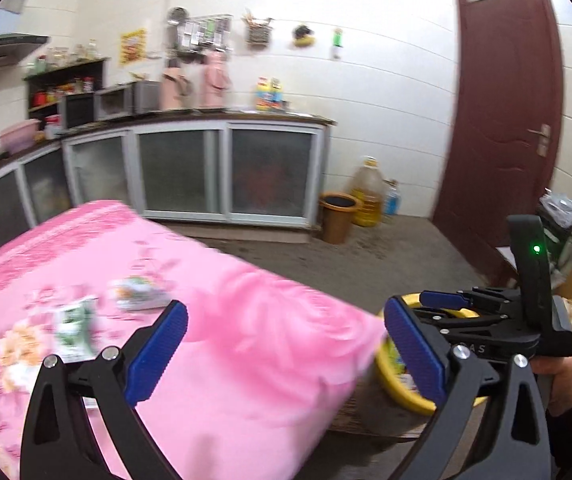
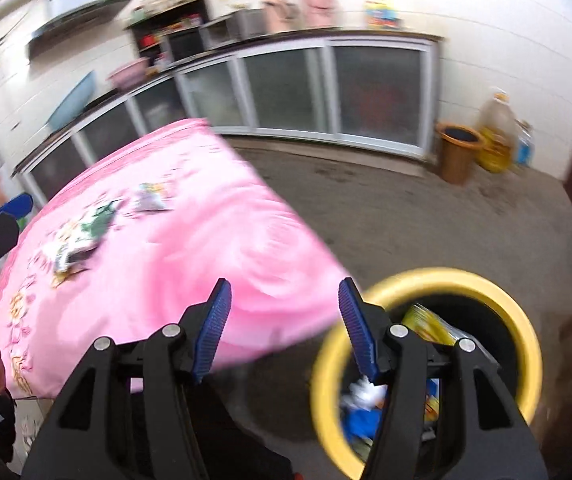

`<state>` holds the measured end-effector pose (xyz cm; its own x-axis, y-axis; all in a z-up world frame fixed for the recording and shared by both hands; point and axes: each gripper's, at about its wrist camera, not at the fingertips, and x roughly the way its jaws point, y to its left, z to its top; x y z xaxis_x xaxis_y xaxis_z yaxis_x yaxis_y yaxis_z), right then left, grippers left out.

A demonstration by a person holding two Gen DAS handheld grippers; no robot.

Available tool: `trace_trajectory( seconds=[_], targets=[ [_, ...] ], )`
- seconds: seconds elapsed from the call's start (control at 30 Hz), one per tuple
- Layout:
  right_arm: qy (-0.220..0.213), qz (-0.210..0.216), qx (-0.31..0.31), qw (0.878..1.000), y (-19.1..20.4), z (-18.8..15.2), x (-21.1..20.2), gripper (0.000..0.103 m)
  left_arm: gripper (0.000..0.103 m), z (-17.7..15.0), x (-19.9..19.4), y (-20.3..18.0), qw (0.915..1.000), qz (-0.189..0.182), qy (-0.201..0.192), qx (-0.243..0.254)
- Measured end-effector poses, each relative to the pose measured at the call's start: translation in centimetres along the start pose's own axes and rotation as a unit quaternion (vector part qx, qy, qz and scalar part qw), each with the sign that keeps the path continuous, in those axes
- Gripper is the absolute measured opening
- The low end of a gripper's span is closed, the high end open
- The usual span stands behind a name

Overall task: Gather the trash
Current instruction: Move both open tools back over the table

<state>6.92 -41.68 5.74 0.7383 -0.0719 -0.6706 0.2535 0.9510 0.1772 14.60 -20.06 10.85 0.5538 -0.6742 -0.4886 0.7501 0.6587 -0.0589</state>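
Note:
A pink flowered cloth covers the table (image 1: pixel 246 340) (image 2: pixel 214 248). Two crumpled wrappers lie on it: a green and white one (image 1: pixel 74 326) (image 2: pixel 86 232) and a pale one (image 1: pixel 140 294) (image 2: pixel 148 198). A yellow-rimmed bin (image 2: pixel 525 344) (image 1: pixel 389 380) stands by the table's right corner and holds yellow, blue and white trash. My left gripper (image 1: pixel 282 352) is open and empty above the cloth. My right gripper (image 2: pixel 284 328) is open and empty at the table corner, its right finger over the bin rim; it also shows in the left wrist view (image 1: pixel 445 300).
A brown waste bin (image 1: pixel 337 216) (image 2: pixel 457 152), an oil jug (image 1: pixel 367 192) and a blue bottle (image 1: pixel 391 198) stand on the floor by the cabinets (image 1: pixel 226 172). A dark red door (image 1: pixel 505 120) is at the right. Both views are motion-blurred.

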Motion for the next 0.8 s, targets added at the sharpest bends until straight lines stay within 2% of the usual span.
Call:
trace_trajectory(
  seconds=[0.07,0.17,0.3,0.43,0.6,0.8],
  targets=[
    [0.004,0.029,-0.021,0.999,2.8,1.3,1.8,0.055,0.095,-0.4,-1.4,2.9,0.9996,0.027,-0.006,-0.005],
    [0.008,0.057,-0.061,0.996,6.8,2.8,4.1,0.059,0.095,-1.6,-3.3,7.6,0.9961,0.087,-0.007,-0.005],
    [0.017,0.078,-0.107,0.991,11.1,4.4,7.1,0.060,0.095,-3.7,-5.2,14.5,0.9838,0.178,0.019,-0.005],
    [0.019,0.079,-0.142,0.986,14.0,5.4,9.4,0.060,0.095,-5.6,-6.2,20.4,0.9719,0.229,0.050,-0.018],
    [0.036,0.078,-0.167,0.982,16.7,7.5,13.5,0.061,0.095,-7.5,-5.7,25.5,0.9679,0.236,0.076,-0.041],
    [0.066,0.084,-0.168,0.980,17.9,8.7,18.3,0.065,0.095,-8.9,-2.2,28.7,0.9693,0.201,0.117,-0.080]
  ],
)
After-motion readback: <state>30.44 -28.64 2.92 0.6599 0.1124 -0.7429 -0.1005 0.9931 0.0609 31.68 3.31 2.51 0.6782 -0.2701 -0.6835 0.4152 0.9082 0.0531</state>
